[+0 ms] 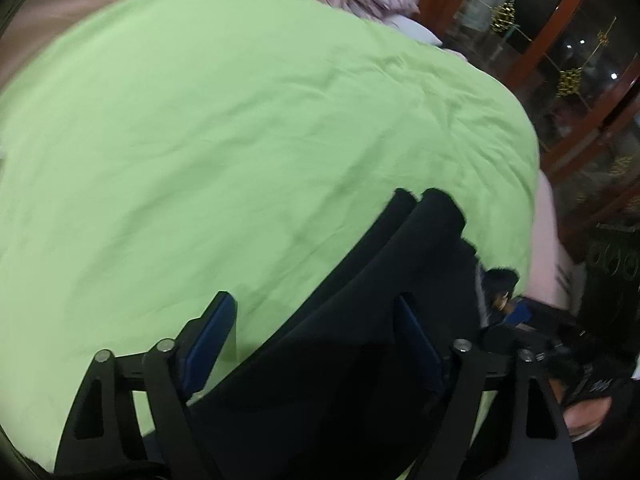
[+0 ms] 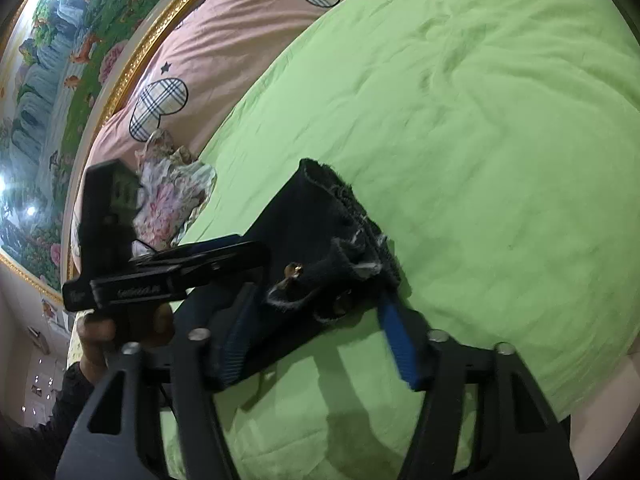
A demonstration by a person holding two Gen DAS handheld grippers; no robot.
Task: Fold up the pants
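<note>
The pants [image 2: 316,216] are dark, matt denim with frayed, fuzzy edges. Under them the green sheet [image 2: 480,120] is soft, creased cloth. Beside the sheet, the picture frame [image 2: 132,64] shines gilt and ridged.

The left gripper [image 1: 316,344] is hovering with jaws spread wide over dark pants [image 1: 360,340] lying on the bed's green sheet [image 1: 240,120].

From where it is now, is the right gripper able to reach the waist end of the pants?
Probably yes. The right gripper is open, and the frayed waist end of the dark pants lies between its fingers on the green sheet. Nothing blocks it; the left gripper stays off to the side.
</note>
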